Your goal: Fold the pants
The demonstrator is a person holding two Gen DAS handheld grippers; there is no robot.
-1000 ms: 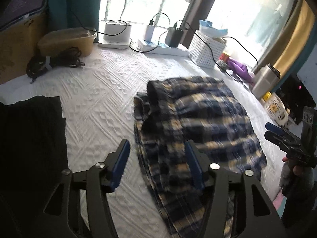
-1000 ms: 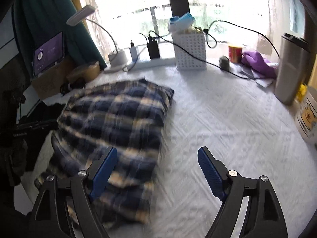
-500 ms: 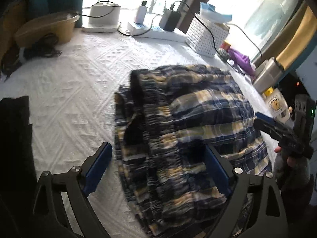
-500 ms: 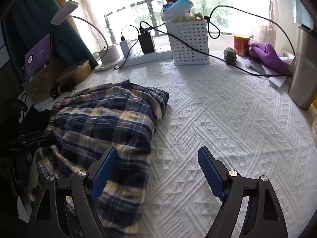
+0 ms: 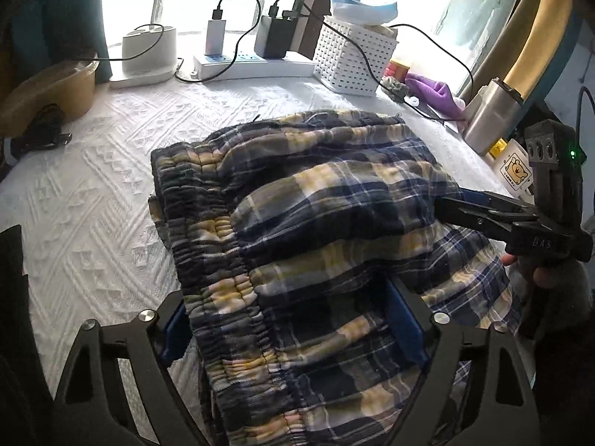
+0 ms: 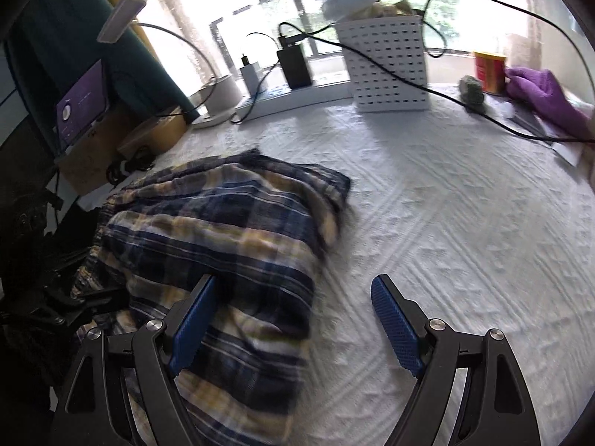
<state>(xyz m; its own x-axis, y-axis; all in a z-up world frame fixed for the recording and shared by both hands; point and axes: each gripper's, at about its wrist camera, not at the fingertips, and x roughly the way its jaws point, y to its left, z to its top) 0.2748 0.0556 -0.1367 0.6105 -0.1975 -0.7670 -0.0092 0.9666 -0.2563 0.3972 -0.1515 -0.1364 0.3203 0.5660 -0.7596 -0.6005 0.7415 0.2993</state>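
Plaid pants (image 5: 319,230) sit bunched in a rough folded heap on the white textured surface (image 5: 96,193), elastic waistband at 9 o'clock of the heap in your left wrist view. Your left gripper (image 5: 293,327) has its jaws wide apart, straddling the near edge of the heap; fabric lies between the blue pads, not pinched. Your right gripper (image 6: 297,319) is also spread wide: its left pad touches or is tucked against the heap's fold, the other pad is over bare surface. In the left view it comes in at 3 o'clock, tips against the cloth. White perforated basket (image 6: 386,67) and power strip (image 5: 245,63) with chargers at 12 o'clock by the window, well apart from the pants. Purple cloth (image 6: 539,89) at 2 o'clock.
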